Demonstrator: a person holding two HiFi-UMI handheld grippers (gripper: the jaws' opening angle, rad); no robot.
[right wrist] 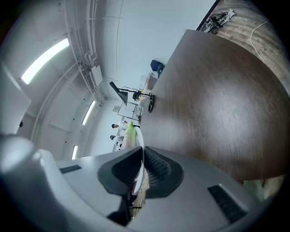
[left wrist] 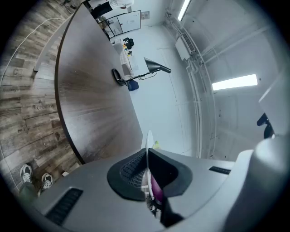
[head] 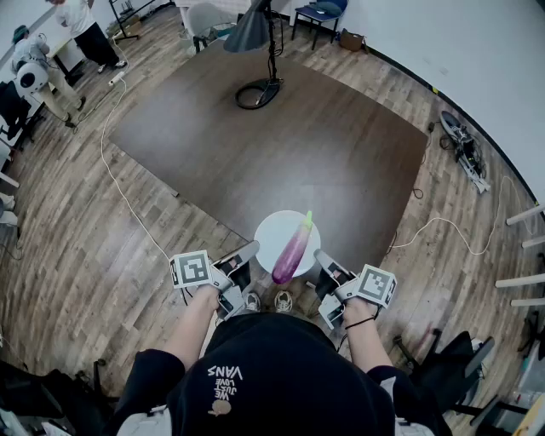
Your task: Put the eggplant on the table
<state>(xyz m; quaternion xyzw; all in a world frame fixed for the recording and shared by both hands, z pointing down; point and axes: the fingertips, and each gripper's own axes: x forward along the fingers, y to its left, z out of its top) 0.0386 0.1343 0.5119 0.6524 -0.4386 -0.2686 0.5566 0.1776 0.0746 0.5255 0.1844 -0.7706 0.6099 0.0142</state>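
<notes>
A purple eggplant (head: 292,249) with a green stem lies on a round white plate (head: 274,230) held just short of the near corner of the dark brown table (head: 281,145). My left gripper (head: 253,249) is shut on the plate's left rim, and my right gripper (head: 320,255) is shut on its right rim. In the left gripper view the plate (left wrist: 148,141) stands edge-on between the pads of the left gripper (left wrist: 146,156), with the eggplant (left wrist: 157,188) just beyond. In the right gripper view the right gripper (right wrist: 141,154) pinches the thin plate (right wrist: 137,136) edge, and the eggplant's (right wrist: 130,131) green tip shows beside it.
A black lamp (head: 258,51) with a ring base stands at the table's far side. A white cable (head: 128,200) runs over the wooden floor on the left. A blue chair (head: 322,15) and a person (head: 85,30) are far back. A bicycle (head: 464,145) lies at the right.
</notes>
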